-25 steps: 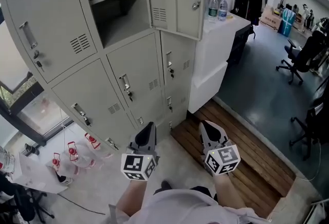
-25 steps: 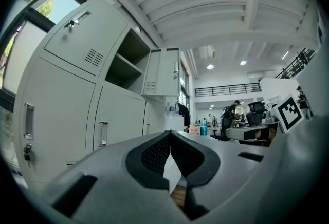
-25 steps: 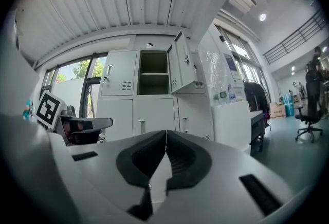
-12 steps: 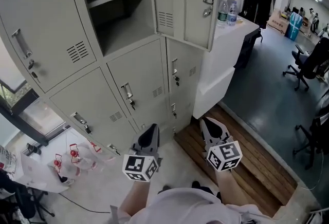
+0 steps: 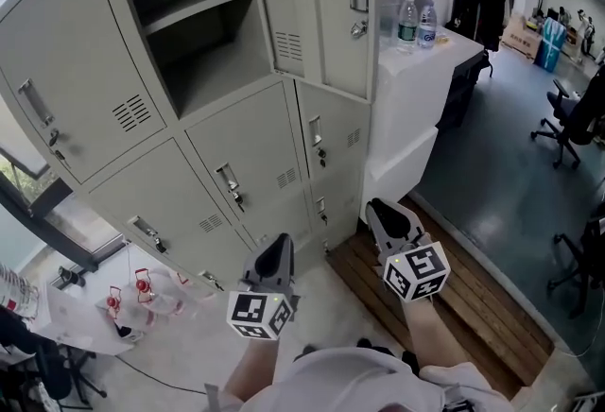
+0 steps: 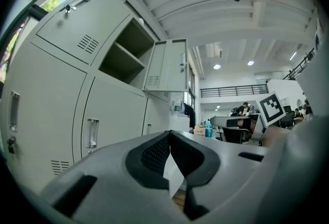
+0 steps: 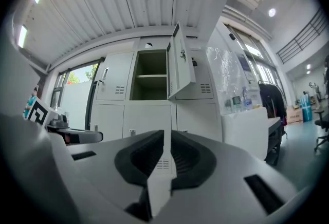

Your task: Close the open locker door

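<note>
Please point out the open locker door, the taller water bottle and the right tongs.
open locker door (image 5: 321, 13), head view, middle of its panel.
taller water bottle (image 5: 406, 23), head view, its body.
right tongs (image 5: 378, 207), head view, at the closed tips.

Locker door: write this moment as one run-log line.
locker door: open | left gripper: shut, empty | right gripper: shut, empty | contact: none

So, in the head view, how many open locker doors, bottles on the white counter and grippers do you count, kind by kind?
open locker door: 1
bottles on the white counter: 2
grippers, the left gripper and the right gripper: 2
Total: 5
</note>
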`<state>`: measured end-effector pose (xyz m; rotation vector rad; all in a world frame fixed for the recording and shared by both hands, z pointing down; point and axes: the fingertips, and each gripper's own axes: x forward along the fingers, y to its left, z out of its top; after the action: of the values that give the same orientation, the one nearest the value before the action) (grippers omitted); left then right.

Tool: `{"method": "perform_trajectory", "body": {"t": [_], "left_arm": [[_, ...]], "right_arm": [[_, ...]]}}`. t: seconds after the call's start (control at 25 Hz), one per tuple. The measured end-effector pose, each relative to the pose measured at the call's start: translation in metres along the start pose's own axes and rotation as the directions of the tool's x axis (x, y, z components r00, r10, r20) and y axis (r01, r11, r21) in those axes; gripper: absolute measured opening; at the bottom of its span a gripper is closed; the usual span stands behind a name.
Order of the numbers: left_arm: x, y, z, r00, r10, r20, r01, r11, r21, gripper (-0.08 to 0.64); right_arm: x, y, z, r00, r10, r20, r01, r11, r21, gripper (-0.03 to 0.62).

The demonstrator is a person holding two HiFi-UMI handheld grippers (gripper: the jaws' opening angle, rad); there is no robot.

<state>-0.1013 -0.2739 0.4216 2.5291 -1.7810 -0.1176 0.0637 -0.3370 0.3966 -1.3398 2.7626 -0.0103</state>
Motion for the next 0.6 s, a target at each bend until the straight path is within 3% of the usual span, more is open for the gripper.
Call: {"method": "perform_trajectory", "body": {"t": [0.08, 0.16, 0.4, 0.6], "left_arm": [[0.001, -0.001, -0.001, 1.0, 0.006, -0.004, -0.006, 1.0, -0.002, 0.008], [0.001, 0.0, -0.001, 1.0, 0.012, -0.007, -0.012, 1.0, 0.001, 0.008], [0.001, 0.001, -0.004, 1.0, 0.02, -0.017, -0.02, 1.0, 0.009, 0.008], [0.0, 0.001, -0.013, 0.999, 0.017, -0.044, -0.017, 1.0, 0.004, 0.008]], "right_arm": [[0.006, -0.007, 0.008, 1.0, 0.017, 0.011, -0.017, 1.0, 0.014, 0.033], [0.013, -0.014, 0.017, 0.999, 0.028, 0.018, -0.029, 0.999, 0.019, 0.123], [0.036, -0.038, 0.056, 0.996, 0.075, 0.051, -0.074, 0.997, -0.025, 0.137], [0.052, -0.062, 0.089, 0.99, 0.109, 0.091, -0.109, 0.994, -0.005, 0.146]]}}
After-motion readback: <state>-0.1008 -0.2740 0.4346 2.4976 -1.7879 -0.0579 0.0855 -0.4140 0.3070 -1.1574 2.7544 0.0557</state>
